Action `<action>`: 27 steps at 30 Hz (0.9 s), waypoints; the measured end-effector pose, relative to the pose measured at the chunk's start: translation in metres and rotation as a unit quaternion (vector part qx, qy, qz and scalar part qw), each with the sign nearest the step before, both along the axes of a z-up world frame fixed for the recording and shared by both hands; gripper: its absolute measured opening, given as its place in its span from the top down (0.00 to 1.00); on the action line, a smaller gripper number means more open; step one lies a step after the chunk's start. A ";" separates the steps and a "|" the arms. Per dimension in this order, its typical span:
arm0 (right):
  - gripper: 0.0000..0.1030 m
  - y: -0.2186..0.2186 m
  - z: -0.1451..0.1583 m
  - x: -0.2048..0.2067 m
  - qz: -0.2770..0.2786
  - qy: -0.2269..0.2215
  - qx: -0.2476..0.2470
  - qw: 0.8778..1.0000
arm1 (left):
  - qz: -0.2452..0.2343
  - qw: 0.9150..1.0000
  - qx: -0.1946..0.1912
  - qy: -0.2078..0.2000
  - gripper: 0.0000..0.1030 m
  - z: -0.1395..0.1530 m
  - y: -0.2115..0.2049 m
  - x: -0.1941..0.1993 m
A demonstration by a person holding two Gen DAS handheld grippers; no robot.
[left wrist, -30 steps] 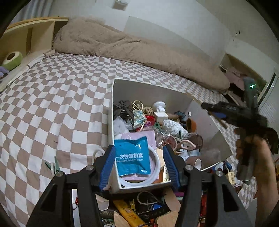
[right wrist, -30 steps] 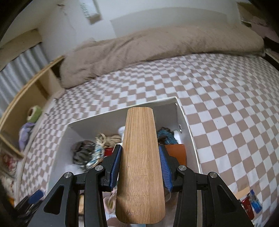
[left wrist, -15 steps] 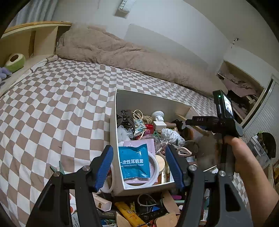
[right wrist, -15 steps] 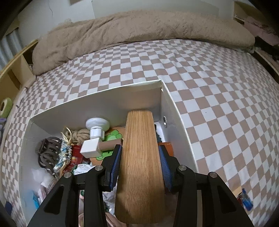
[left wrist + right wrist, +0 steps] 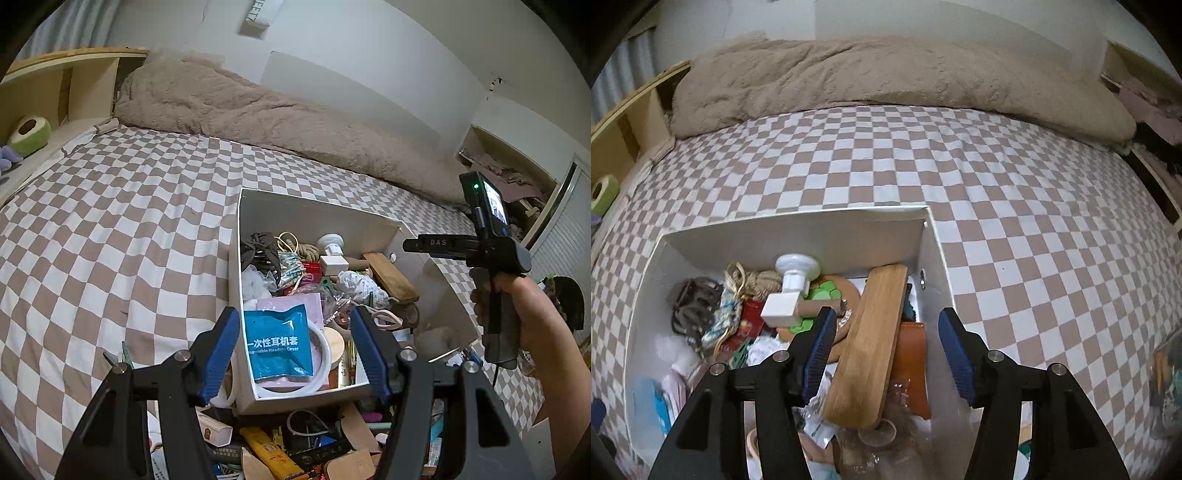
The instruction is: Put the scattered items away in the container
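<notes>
As the wooden piece (image 5: 866,345) lies inside the white container (image 5: 827,230), propped on the other contents near its right wall, that item counts as stowed. The right gripper (image 5: 886,349) hovers above it, jaws spread and empty. The left gripper (image 5: 291,354) is likewise empty-handed. Scattered items (image 5: 266,446) lie outside the container's near wall on the bed (image 5: 110,221), not yet stowed.

My left claw (image 5: 295,354) hides the white box's (image 5: 317,218) near wall; the clutter pile (image 5: 295,450) runs off the bottom edge.
</notes>
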State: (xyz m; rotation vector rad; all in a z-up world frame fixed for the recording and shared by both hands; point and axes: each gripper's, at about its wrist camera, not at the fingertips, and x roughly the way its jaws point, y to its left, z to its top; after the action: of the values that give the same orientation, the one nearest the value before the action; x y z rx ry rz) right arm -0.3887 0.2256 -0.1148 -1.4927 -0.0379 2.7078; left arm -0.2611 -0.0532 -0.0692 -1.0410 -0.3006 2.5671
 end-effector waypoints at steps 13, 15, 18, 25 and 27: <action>0.32 -0.062 -0.046 0.005 0.145 -0.081 0.228 0.959 | -0.001 1.000 0.003 -0.001 0.39 0.000 -0.001 0.000; 0.31 -0.069 -0.052 0.010 0.160 -0.075 0.299 0.938 | 0.000 1.000 0.004 -0.002 0.39 -0.001 -0.003 0.000; 0.30 -0.073 -0.053 0.016 0.176 -0.068 0.351 0.917 | 0.002 1.000 0.006 -0.002 0.39 0.000 -0.004 -0.001; 0.30 -0.066 -0.053 0.017 0.172 -0.076 0.424 0.886 | 0.002 1.000 0.008 -0.002 0.39 0.000 -0.005 0.000; 0.30 -0.056 -0.052 0.019 0.164 -0.081 0.425 0.887 | 0.002 1.000 0.009 -0.002 0.39 0.000 -0.005 0.000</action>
State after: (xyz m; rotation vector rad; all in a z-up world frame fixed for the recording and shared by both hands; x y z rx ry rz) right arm -0.3700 0.1697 -0.1673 -1.4524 -1.3862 2.1986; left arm -0.2607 -0.0584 -0.0692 -1.0397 -0.3266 2.5625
